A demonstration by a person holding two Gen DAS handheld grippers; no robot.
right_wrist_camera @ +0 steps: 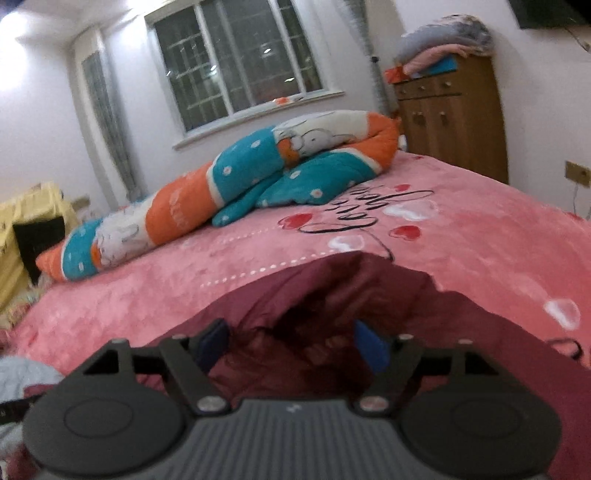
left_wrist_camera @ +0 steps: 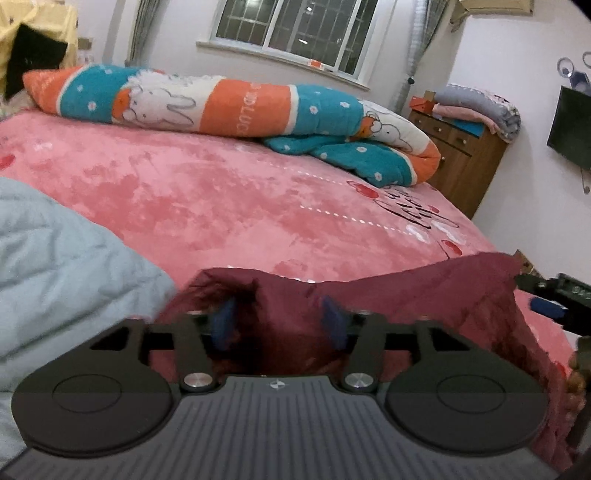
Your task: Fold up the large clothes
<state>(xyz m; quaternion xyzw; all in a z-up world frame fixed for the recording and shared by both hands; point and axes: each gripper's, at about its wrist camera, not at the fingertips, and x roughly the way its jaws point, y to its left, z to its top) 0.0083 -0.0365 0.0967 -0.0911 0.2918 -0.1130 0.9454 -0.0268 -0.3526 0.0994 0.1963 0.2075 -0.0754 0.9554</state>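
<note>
Left gripper (left_wrist_camera: 280,325) low over the near bed edge, jaws standing wide, blue pads (left_wrist_camera: 223,323) apart. Maroon jacket (left_wrist_camera: 424,295) bunched between and under the fingers; pads not pressing on it, cloth lies loose. Right gripper (right_wrist_camera: 295,343) likewise spread wide, blue pads (right_wrist_camera: 371,347) clear of the cloth, jacket folds (right_wrist_camera: 332,295) heaped in the gap and beyond the tips. Right-wrist view blurred, so fine contact is hard to judge. In the left view the right gripper's tip (left_wrist_camera: 546,299) shows at the jacket's right corner, just beside the fabric edge.

Jacket lies on the pink bedspread (left_wrist_camera: 221,192) at the near edge of the bed, quilted, upper rim raised in a ridge between the two grippers. Pale blue garment (left_wrist_camera: 55,251) lies left of the jacket, touching it at the near side.

Farther across the bed: rolled quilt (left_wrist_camera: 229,103), orange, teal and white with rabbit print, along the far side. Black script and red hearts (right_wrist_camera: 402,232) printed on the bedspread. Wooden cabinet (left_wrist_camera: 461,155) beyond the bed's right corner, folded blankets (left_wrist_camera: 476,105) on top. Barred window (left_wrist_camera: 295,33) in the far wall. Dark screen (left_wrist_camera: 570,129) on the right wall.
</note>
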